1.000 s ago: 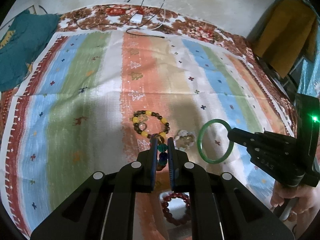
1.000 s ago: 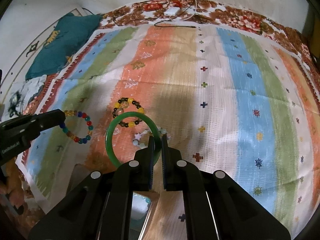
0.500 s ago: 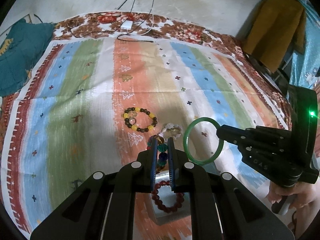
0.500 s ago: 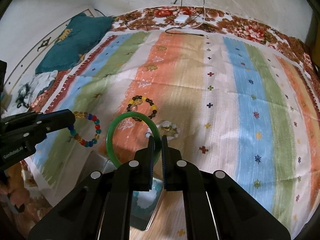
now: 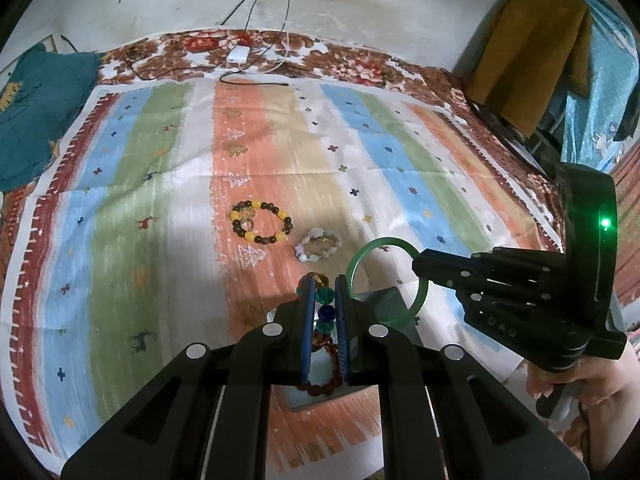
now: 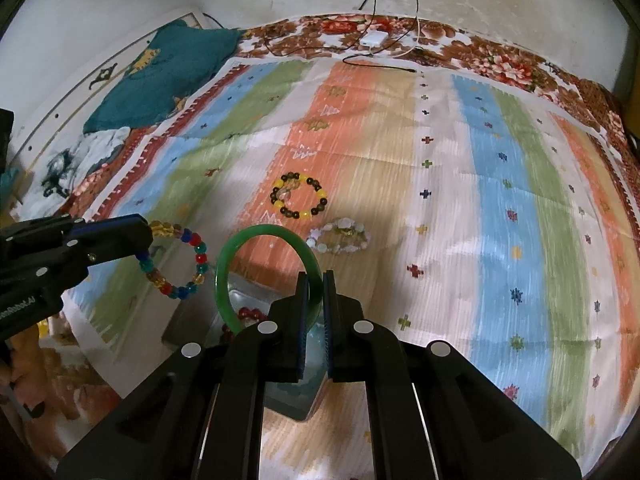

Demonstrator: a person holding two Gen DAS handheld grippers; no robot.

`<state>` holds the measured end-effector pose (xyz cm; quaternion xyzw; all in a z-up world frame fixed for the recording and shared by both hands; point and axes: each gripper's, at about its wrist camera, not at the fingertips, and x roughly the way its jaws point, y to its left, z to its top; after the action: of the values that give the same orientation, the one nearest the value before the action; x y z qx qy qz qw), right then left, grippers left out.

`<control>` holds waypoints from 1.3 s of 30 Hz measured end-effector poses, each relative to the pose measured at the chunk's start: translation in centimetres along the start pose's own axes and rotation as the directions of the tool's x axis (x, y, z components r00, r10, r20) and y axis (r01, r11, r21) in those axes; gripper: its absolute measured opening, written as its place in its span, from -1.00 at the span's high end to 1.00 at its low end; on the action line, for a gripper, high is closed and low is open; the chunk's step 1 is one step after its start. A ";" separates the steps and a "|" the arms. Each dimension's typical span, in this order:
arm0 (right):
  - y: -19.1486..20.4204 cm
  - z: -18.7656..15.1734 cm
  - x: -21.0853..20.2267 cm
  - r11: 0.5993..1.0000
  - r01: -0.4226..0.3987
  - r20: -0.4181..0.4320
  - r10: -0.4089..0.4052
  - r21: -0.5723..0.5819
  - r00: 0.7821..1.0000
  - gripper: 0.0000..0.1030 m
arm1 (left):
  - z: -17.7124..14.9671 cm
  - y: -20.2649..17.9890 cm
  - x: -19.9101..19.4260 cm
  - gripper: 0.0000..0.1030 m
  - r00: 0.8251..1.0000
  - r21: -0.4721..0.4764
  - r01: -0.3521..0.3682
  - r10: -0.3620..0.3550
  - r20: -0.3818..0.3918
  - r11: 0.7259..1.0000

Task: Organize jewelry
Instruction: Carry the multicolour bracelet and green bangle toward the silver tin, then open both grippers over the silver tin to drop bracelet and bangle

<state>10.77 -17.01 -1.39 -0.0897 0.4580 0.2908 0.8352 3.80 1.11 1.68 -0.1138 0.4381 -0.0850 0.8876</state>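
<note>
My left gripper (image 5: pixel 323 282) is shut on a multicoloured bead bracelet (image 5: pixel 324 308), which hangs from its tip in the right wrist view (image 6: pixel 176 264). My right gripper (image 6: pixel 316 276) is shut on a green jade bangle (image 6: pixel 228 264), also seen in the left wrist view (image 5: pixel 360 256). Both are held over a grey box (image 5: pixel 384 300) with a dark red bead bracelet (image 5: pixel 320 388) inside; the box also shows in the right wrist view (image 6: pixel 256 292). A black-and-yellow bead bracelet (image 5: pixel 261 227) and a white stone bracelet (image 5: pixel 318 245) lie on the striped cloth (image 5: pixel 160 200) beyond.
A teal cloth (image 5: pixel 36 120) lies at the far left. A white charger with cables (image 5: pixel 238 55) lies at the far edge by the wall. A yellow-brown cloth (image 5: pixel 532 52) hangs at the far right.
Both grippers have drawn back toward me with their bracelets, so the box now lies under them and the two bracelets on the cloth are farther away.
</note>
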 end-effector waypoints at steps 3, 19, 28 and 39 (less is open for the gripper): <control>0.2 -0.4 -0.1 1.000 0.001 -0.002 -0.001 -0.004 1.000 0.85 | -0.4 -0.2 -0.2 0.82 1.000 0.000 0.004 -0.004 0.001 1.000; 0.9 -2.1 0.1 1.000 -0.018 -0.041 0.017 -0.002 0.999 0.79 | -1.7 -0.6 0.3 0.81 0.999 -0.007 0.020 -0.020 -0.047 1.000; -0.4 -1.8 0.8 0.998 -0.015 -0.060 0.019 0.062 0.998 0.09 | -0.9 1.7 0.9 0.12 0.999 -0.093 -0.025 0.021 -0.047 0.995; -3.0 0.5 3.3 0.987 -0.011 -0.082 0.024 0.157 0.996 -0.13 | 1.7 5.9 3.5 -0.12 0.994 -0.181 -0.092 0.080 -0.073 0.979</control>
<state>14.20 -17.95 -4.12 -0.0319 0.5149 0.2573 0.8171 7.58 6.15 -1.57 -0.1736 0.4773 -0.0092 0.8614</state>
